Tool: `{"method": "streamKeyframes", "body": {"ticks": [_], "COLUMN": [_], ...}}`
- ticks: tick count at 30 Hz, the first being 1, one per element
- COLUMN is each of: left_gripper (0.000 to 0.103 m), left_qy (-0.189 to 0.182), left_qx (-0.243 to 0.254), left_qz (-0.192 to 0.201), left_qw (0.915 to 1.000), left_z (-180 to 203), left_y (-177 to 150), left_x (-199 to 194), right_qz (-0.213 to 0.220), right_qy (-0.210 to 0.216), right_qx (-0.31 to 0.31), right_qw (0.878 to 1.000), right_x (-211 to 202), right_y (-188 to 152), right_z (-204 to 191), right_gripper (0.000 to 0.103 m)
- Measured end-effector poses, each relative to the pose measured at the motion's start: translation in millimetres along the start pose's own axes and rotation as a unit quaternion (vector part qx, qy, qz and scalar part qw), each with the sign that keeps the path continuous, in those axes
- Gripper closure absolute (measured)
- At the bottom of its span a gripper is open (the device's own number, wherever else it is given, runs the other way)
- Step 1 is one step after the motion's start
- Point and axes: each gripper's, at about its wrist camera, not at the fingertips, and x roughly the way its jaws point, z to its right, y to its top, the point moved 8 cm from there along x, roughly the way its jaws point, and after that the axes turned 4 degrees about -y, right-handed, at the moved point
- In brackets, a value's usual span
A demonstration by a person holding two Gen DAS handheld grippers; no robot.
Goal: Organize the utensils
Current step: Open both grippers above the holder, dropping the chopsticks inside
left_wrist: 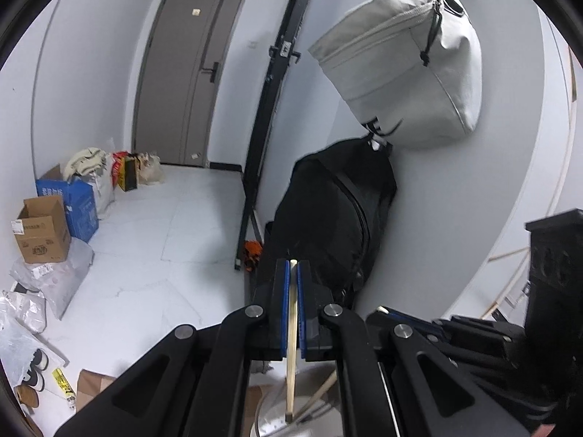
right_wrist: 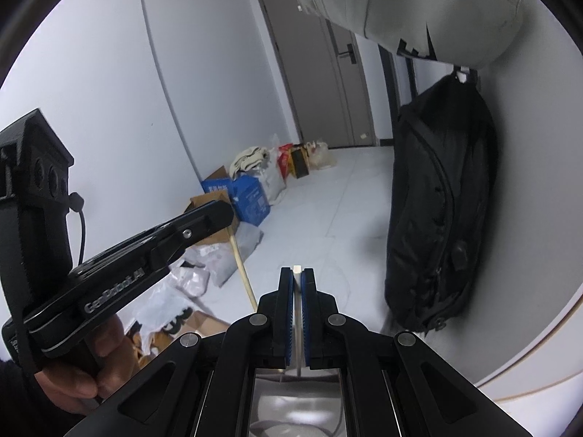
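Note:
My left gripper (left_wrist: 293, 266) is shut on a pale wooden chopstick (left_wrist: 291, 357). The stick slants down between the blue pads, and its lower end sits inside a shiny metal holder (left_wrist: 271, 424); a few other sticks (left_wrist: 322, 391) lean there too. My right gripper (right_wrist: 297, 273) is shut on a second light chopstick (right_wrist: 297, 268), directly above the metal holder (right_wrist: 298, 408). In the right wrist view the left gripper (right_wrist: 218, 215) comes in from the left with its chopstick (right_wrist: 242, 269) hanging down. A person's hand (right_wrist: 91, 367) grips its handle.
A black backpack (left_wrist: 335, 215) and a grey bag (left_wrist: 400, 62) hang on the white wall to the right. A black stand (left_wrist: 262, 138) leans near the grey door (left_wrist: 182, 73). Cardboard boxes (left_wrist: 43, 229) and plastic bags (left_wrist: 54, 284) line the left wall on the white floor.

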Motion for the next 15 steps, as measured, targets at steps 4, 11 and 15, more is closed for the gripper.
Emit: {"method": "streamKeyframes", "body": {"ticks": [4, 11, 15], "left_gripper": [0.103, 0.076, 0.051], "left_qy": [-0.036, -0.091, -0.086], "left_qx": [-0.005, -0.017, -0.04], "left_qz": [-0.027, -0.093, -0.104], "left_qw": [0.999, 0.9914, 0.9901], "left_z": [3, 11, 5], "left_y": [-10, -20, -24], "left_x": [0, 4, 0], "right_qz": [-0.018, -0.016, -0.003], "right_qy": [0.025, 0.089, 0.1], "right_qx": [0.019, 0.1, 0.141], "right_qw": [0.999, 0.991, 0.985], "right_x": [3, -6, -21], "right_y": [-8, -12, -19], "right_z": [-1, 8, 19], "right_gripper": [0.096, 0.074, 0.056]}}
